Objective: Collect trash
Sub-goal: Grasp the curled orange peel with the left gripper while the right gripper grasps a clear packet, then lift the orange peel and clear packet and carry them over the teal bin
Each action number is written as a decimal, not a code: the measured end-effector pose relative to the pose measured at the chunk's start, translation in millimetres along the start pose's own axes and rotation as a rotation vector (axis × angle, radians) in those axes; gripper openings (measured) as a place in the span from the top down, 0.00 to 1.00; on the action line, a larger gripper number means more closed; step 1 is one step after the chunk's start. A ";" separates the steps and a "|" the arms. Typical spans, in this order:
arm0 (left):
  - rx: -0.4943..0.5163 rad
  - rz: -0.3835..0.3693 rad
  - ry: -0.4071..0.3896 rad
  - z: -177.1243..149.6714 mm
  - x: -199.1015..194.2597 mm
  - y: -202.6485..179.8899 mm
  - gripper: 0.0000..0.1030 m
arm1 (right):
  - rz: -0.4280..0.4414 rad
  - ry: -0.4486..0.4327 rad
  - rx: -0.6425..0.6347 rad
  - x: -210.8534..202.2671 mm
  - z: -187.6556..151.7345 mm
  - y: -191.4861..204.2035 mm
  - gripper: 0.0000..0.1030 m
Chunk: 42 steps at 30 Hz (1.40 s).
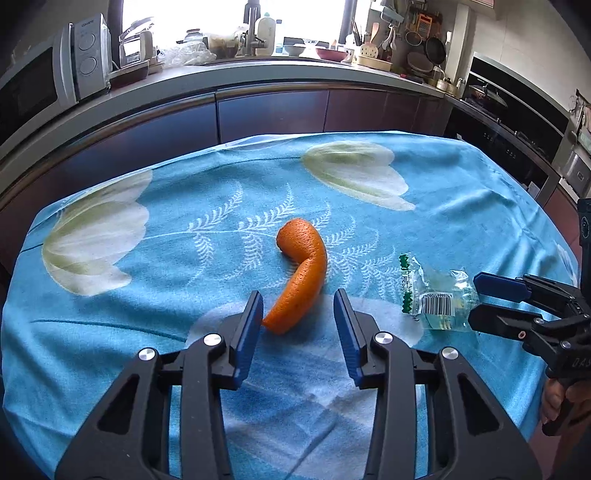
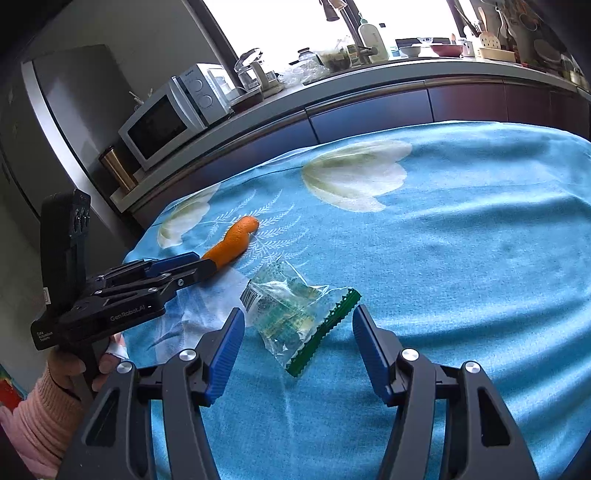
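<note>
Grippers (image 1: pixel 298 306) (image 2: pixel 298 325) open: L straddles peel (image 1: pixel 301 273), R wrapper (image 2: pixel 295 314).

Bright, blown-out window (image 1: pixel 229 14) backlight; sharp centre, strong fisheye bending, dark corners.

We see a curled orange peel (image 1: pixel 302 275) lying near the middle of the worktop. Just beside it lies a crumpled clear wrapper (image 2: pixel 295 314) with green serrated edge, flat.
</note>
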State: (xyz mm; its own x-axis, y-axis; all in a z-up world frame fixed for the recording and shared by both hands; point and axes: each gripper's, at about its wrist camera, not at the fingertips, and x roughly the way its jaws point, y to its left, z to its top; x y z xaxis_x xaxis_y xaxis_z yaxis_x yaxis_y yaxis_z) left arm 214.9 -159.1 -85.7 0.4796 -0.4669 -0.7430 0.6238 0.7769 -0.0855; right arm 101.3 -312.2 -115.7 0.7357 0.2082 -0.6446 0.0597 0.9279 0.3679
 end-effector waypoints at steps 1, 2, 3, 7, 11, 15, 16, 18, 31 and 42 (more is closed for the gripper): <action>-0.001 0.001 0.002 0.4 1.1 -0.6 0.63 | -0.002 0.000 -0.004 0.1 0.9 0.5 0.43; -0.001 -0.001 0.005 0.8 2.3 -0.7 0.67 | -0.005 -0.001 -0.006 0.5 1.4 0.8 0.43; 0.000 -0.004 0.010 1.1 3.5 -1.2 0.73 | -0.002 0.000 -0.004 1.1 1.5 0.9 0.44; 0.000 0.000 0.008 0.1 4.3 -2.8 0.76 | 0.006 0.012 0.003 3.9 2.6 -1.1 0.54; -0.002 0.004 -0.002 -2.5 0.1 -3.0 0.79 | 0.012 0.015 0.010 3.9 2.6 -2.7 0.64; -0.016 0.008 -0.022 -5.8 -7.5 -0.5 0.81 | 0.025 0.021 0.006 5.5 2.1 -2.1 0.79; -0.020 0.013 -0.030 -7.0 -10.1 0.4 0.82 | 0.027 0.021 0.003 5.7 2.1 -1.4 0.82; -0.028 0.015 -0.045 -9.7 -16.1 2.8 0.83 | 0.029 0.021 0.000 5.8 2.3 -0.3 0.85; -0.109 0.013 -0.100 -33.1 -57.5 27.6 0.84 | 0.082 0.005 0.008 1.0 1.2 4.7 0.92; -0.165 0.034 -0.142 -61.7 -97.5 51.4 0.84 | 0.155 -0.003 -0.002 -1.9 3.8 21.3 0.92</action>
State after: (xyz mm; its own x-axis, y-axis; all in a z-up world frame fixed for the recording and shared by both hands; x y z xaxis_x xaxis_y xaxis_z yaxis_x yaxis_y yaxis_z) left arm 162.1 -47.5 -58.6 0.5881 -0.4854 -0.6469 0.5020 0.8462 -0.1787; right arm 103.8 -294.0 -104.0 0.7379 0.3485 -0.5780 -0.0567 0.8853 0.4615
